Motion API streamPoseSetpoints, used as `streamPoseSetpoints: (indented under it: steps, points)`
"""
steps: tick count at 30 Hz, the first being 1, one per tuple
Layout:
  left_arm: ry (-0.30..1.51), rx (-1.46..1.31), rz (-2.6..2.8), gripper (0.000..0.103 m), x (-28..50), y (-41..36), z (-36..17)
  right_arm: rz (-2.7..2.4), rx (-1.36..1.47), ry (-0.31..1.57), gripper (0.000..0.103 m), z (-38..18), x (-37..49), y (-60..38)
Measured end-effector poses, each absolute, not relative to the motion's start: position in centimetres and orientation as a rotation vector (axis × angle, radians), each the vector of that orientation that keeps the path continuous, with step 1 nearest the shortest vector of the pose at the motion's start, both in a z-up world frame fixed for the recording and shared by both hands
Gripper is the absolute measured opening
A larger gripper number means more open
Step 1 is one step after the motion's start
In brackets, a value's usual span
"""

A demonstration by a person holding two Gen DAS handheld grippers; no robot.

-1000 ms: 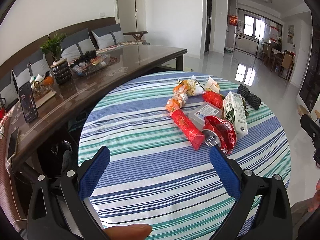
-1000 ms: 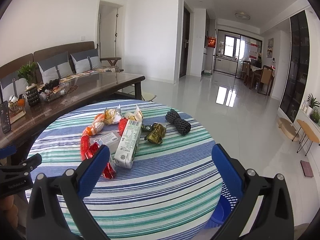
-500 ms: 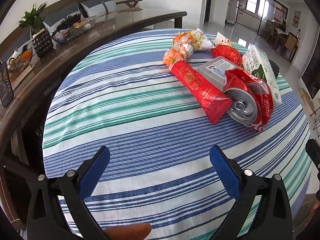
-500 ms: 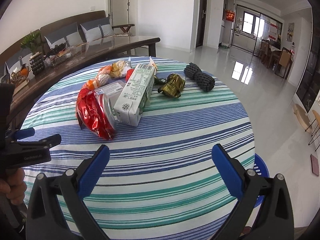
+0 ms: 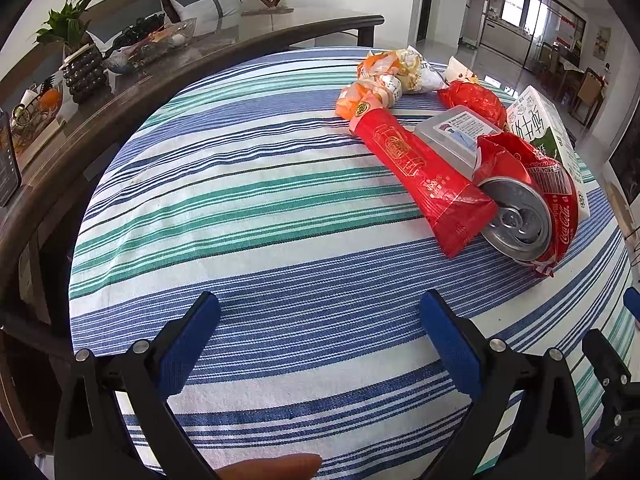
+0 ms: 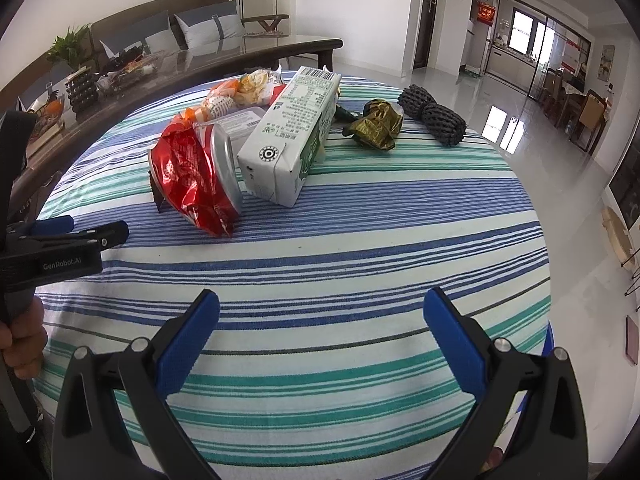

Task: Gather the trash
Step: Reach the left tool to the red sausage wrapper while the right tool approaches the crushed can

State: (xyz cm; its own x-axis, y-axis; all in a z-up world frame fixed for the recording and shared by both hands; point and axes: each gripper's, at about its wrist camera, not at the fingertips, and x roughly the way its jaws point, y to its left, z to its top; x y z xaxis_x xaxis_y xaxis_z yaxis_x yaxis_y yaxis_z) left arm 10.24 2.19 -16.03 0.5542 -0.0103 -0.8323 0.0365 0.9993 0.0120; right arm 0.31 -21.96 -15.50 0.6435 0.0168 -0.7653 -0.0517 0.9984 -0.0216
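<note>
Trash lies in a heap on the round striped table (image 5: 248, 216): a crushed red cola can (image 5: 524, 216), a long red wrapper (image 5: 420, 168), a clear plastic box (image 5: 456, 132), a white and green carton (image 6: 292, 136), orange snack bags (image 5: 380, 84), a gold wrapper (image 6: 378, 126) and a black mesh bundle (image 6: 434, 114). My left gripper (image 5: 320, 316) is open and empty, short of the can. My right gripper (image 6: 322, 316) is open and empty, in front of the carton. The left gripper also shows at the left of the right wrist view (image 6: 76, 236).
A dark glass-topped table (image 5: 168, 64) with a fruit bowl, a plant and a phone stands close behind the round table on the left. A sofa lines the wall. A blue bin rim (image 6: 550, 336) shows below the table's right edge. Tiled floor lies to the right.
Both grippers have moved forward and lower toward the trash heap, which now looks larger. Both stay open. Nothing on the table has moved.
</note>
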Motion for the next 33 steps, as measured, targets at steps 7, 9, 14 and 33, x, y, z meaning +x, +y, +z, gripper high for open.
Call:
streamPoseSetpoints:
  steps: [7, 9, 14, 33]
  points:
    - [0.985, 0.025, -0.027, 0.099, 10.4, 2.1, -16.1, 0.038, -0.048, 0.894, 0.098, -16.3, 0.5, -21.9]
    - [1.010, 0.036, -0.051, 0.099, 10.7, 2.2, -16.0, 0.040, -0.047, 0.897, 0.098, -16.3, 0.4, -21.9]
    - [0.959, -0.115, -0.133, 0.099, 11.6, 4.1, -14.1, 0.039, -0.049, 0.893, 0.098, -16.3, 0.3, -22.0]
    - [1.060, -0.300, -0.408, 0.036, 19.1, 1.7, -14.9, 0.015, -0.013, 0.856, 0.098, -15.2, -0.3, -23.0]
